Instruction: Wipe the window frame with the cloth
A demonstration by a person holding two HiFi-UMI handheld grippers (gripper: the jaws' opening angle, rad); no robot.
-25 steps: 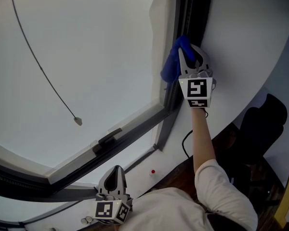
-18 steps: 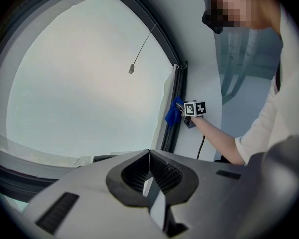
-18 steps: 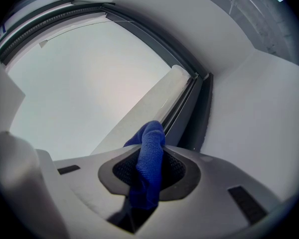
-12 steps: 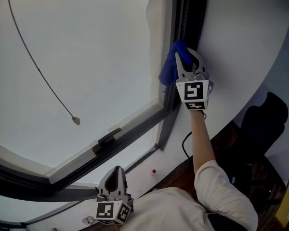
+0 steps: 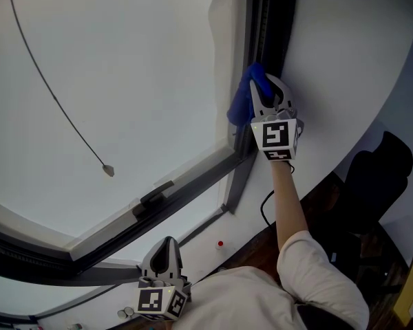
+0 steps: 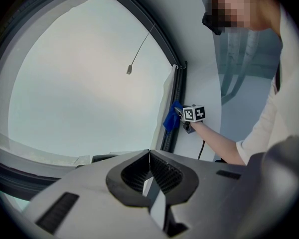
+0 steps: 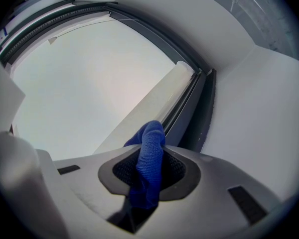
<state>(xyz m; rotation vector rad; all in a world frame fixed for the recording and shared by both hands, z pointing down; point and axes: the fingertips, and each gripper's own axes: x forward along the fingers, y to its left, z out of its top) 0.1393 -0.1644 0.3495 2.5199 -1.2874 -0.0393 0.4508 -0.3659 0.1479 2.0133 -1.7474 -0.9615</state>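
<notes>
My right gripper (image 5: 261,84) is shut on a blue cloth (image 5: 243,100) and presses it against the dark upright window frame (image 5: 260,26). In the right gripper view the cloth (image 7: 148,166) bulges out from between the jaws, right beside the frame's channel (image 7: 189,111). The left gripper view shows the same cloth (image 6: 170,118) and the right gripper (image 6: 181,114) from afar. My left gripper (image 5: 165,249) is held low by the bottom rail (image 5: 158,208), shut with nothing in it; its jaws (image 6: 150,180) meet.
A thin cord with a small weight (image 5: 109,171) hangs across the window pane. A latch (image 5: 156,196) sits on the lower rail. A black cable (image 5: 266,208) and a dark chair (image 5: 372,184) are below right. A small red dot (image 5: 220,244) marks the sill.
The right gripper and cloth have slid a little up along the upright frame. The left gripper has hardly moved.
</notes>
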